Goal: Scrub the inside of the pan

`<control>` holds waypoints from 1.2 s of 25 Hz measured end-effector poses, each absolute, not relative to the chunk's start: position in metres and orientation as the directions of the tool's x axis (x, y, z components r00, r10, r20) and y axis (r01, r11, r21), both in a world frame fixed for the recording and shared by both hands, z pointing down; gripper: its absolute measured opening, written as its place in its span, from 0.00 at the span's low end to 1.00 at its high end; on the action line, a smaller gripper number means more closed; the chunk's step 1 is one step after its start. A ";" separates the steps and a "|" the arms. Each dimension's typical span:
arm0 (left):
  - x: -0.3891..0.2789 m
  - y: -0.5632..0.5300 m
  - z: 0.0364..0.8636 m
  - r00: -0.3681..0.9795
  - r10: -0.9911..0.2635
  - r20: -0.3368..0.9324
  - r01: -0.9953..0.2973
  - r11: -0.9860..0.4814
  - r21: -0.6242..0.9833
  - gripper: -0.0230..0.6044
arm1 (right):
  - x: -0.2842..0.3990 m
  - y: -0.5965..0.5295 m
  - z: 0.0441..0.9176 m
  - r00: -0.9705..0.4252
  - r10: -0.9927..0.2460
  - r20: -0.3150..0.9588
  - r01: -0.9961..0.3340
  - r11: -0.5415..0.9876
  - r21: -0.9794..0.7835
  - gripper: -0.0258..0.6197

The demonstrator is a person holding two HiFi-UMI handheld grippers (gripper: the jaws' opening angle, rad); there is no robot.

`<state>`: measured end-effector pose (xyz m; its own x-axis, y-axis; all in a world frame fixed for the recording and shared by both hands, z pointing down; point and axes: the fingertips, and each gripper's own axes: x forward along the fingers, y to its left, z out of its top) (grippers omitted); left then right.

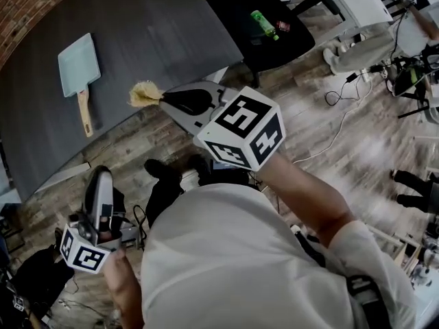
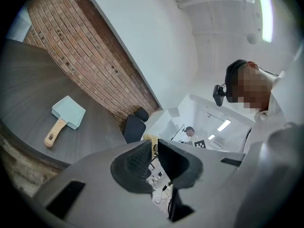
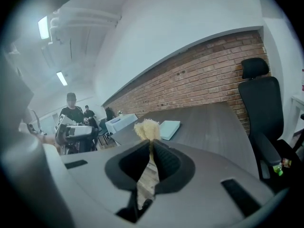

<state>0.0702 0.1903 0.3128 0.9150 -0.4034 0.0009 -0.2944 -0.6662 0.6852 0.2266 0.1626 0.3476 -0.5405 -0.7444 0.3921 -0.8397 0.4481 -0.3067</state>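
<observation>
A pale blue square pan (image 1: 77, 63) with a wooden handle lies flat on the dark grey table (image 1: 158, 33), well away from both grippers. It also shows in the left gripper view as the pan (image 2: 68, 112) and in the right gripper view as the pan (image 3: 170, 128). My right gripper (image 1: 163, 100) is in the air off the table's near edge, shut on a yellow fibrous scrubber (image 1: 145, 93); the tuft (image 3: 147, 128) sticks out past the gripper's tips (image 3: 151, 145). My left gripper (image 1: 100, 178) is low at the left over the floor. Its jaws (image 2: 155, 147) are shut with nothing between them.
A black office chair (image 3: 266, 108) stands at the table's end. A green bottle (image 1: 264, 25) lies on a black seat beyond the table. Cables (image 1: 343, 108) trail over the wooden floor. Other people (image 3: 71, 113) stand in the background, and a white box (image 3: 121, 122) sits on the far table.
</observation>
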 end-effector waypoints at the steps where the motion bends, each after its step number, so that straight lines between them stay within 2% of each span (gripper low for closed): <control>1: 0.072 0.195 0.311 0.916 -0.401 -0.001 -0.293 -0.670 0.682 0.11 | 0.227 0.167 0.345 -0.543 -0.746 0.385 -0.838 0.450 -0.309 0.09; 14: 0.036 0.221 0.287 0.938 -0.346 -0.004 -0.261 -0.716 0.648 0.11 | 0.196 0.200 0.324 -0.529 -0.778 0.339 -0.839 0.420 -0.345 0.09; 30: -0.009 0.239 0.296 0.963 -0.267 -0.036 -0.175 -0.722 0.669 0.11 | 0.146 0.231 0.326 -0.459 -0.822 0.338 -0.876 0.355 -0.328 0.09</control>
